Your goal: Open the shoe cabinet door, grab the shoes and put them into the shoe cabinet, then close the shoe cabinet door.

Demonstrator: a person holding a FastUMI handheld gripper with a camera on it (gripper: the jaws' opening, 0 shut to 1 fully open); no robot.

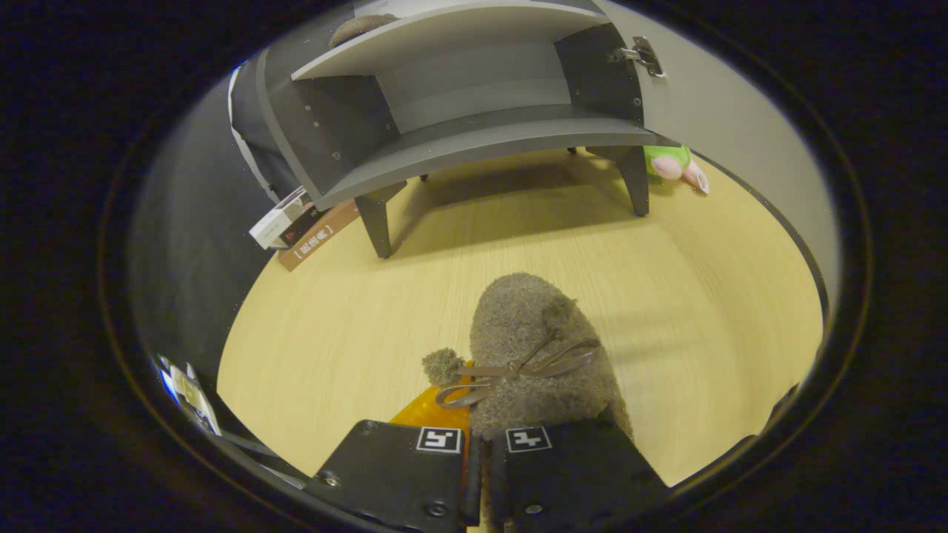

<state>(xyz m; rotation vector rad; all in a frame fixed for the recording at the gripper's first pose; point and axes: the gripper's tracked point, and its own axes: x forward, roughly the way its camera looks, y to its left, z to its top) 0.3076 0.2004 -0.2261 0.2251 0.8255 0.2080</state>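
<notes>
A fuzzy brown shoe [529, 348] with a ribbon bow, a pompom and an orange sole sticks out ahead of my gripper [481, 444]. The two fingers are shut on its near edge and hold it above the wooden floor [711, 318]. Beyond it stands the grey shoe cabinet [474, 141] on short legs. Its door [740, 126] is swung open to the right, the hinge [641, 55] is showing, and its lower shelf is bare. A second brown shoe [363, 26] lies on the upper shelf at the left.
Books and a small box [296, 226] lean against the cabinet's left side on the floor. A green and pink plush toy [675, 164] lies behind the right front leg. Bare wooden floor stretches between the held shoe and the cabinet.
</notes>
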